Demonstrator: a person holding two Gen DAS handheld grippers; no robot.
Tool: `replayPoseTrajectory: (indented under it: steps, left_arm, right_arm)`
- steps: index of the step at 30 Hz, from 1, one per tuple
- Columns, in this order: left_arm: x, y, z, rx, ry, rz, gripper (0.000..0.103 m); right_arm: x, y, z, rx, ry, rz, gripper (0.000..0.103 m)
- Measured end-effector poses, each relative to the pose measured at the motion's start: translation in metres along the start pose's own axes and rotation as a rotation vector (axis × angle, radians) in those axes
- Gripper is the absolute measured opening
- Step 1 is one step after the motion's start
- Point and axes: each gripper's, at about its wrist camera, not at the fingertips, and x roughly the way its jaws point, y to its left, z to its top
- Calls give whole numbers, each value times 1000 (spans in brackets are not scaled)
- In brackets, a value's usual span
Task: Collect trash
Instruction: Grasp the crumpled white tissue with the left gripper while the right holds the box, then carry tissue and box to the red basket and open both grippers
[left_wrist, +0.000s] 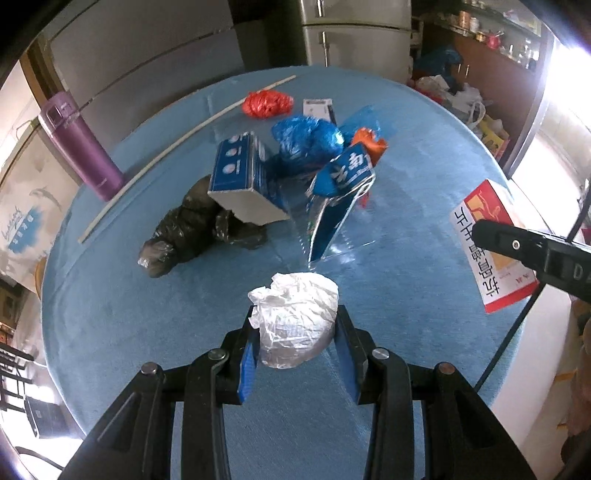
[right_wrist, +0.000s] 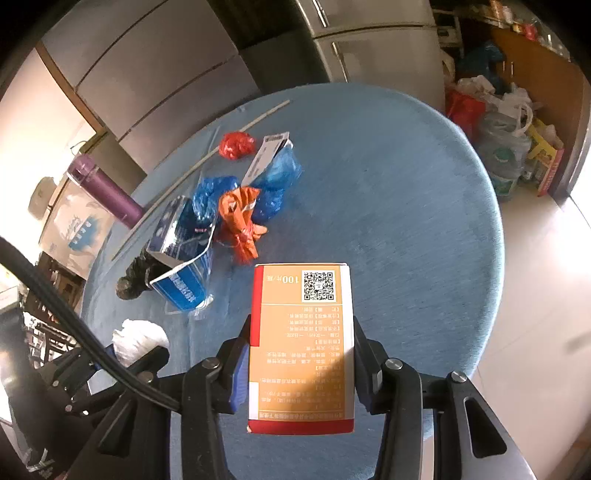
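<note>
Blue table (right_wrist: 406, 206) (right half bare)

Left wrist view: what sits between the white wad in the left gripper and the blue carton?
In the left wrist view, only bare blue tablecloth separates the white wad from the blue carton; the dark crumpled bag lies off to the left.

White wad (left_wrist: 295, 317), orange-and-red box (right_wrist: 301, 347), blue tablecloth (left_wrist: 424, 192), purple bottle (left_wrist: 81, 144).

Trash pile (left_wrist: 295, 166) ahead; right side seemingly open
</note>
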Motion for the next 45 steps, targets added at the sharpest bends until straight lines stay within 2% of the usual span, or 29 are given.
replayPoseTrajectory:
  steps: [14, 22, 33, 38, 42, 45]
  left_arm:
    - [-35, -6, -10, 10, -65, 16, 40]
    - [-45, 10, -22, -27, -91, 36, 40]
    - [-69, 40, -41, -95, -137, 75, 40]
    - [-82, 79, -65, -215, -125, 101, 40]
    - [-105, 120, -102, -350, -111, 142, 40]
    - [-125, 157, -144, -478, -88, 196, 40]
  right_arm:
    - [-31, 6, -6, -20, -51, 11, 48]
    - [-40, 20, -13, -56, -57, 26, 48]
    - [-43, 61, -23, -142, -53, 59, 48]
    - [-34, 92, -27, -203, -16, 112, 48]
    - [-12, 138, -37, -301, 53, 217, 48]
    - [9, 181, -51, -382, 142, 317, 48]
